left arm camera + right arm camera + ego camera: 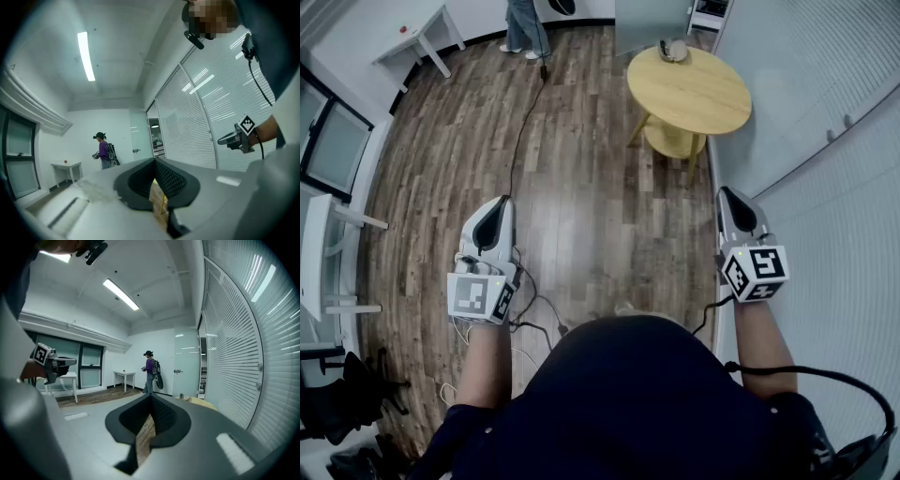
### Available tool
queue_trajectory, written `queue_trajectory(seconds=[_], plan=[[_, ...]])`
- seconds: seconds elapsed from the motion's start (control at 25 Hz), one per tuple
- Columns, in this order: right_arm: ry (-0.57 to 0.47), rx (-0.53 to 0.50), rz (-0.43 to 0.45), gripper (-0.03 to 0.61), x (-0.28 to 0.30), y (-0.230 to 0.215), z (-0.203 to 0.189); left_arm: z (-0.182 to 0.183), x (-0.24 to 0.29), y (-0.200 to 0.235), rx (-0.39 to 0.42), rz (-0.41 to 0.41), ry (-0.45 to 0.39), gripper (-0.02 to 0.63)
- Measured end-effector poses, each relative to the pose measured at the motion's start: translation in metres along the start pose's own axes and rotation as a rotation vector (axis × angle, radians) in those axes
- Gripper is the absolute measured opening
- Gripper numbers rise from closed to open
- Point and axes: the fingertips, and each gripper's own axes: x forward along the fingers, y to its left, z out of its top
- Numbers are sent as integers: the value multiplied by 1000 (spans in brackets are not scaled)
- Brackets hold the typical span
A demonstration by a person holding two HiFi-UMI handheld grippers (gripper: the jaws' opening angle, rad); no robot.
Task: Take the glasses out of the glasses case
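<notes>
Glasses case (673,50) on round table (698,98) (far edge) — ahead-right; person (525,23) beyond, left.

Dark navy short-sleeved top (628,394); grey left gripper (502,200) and right gripper (725,192) bear black-and-white marker cubes (478,296).

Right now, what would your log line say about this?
phase: not started | left gripper: shut, empty | right gripper: shut, empty | glasses case: on round wooden table, untouched, well ahead of both grippers
</notes>
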Motion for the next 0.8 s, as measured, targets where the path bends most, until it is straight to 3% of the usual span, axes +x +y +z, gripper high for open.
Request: queue_trajectory(seconds=[0.28,0.44,0.8], plan=[[0,52,71,9,29,2,-17,-1,14,-1,32,22,26,4],[14,70,70,9,59,0,-24,-2,34,0,33,-16,26,4],[7,85,9,9,168,8,-9,-35,118,98,19,-47,22,3]])
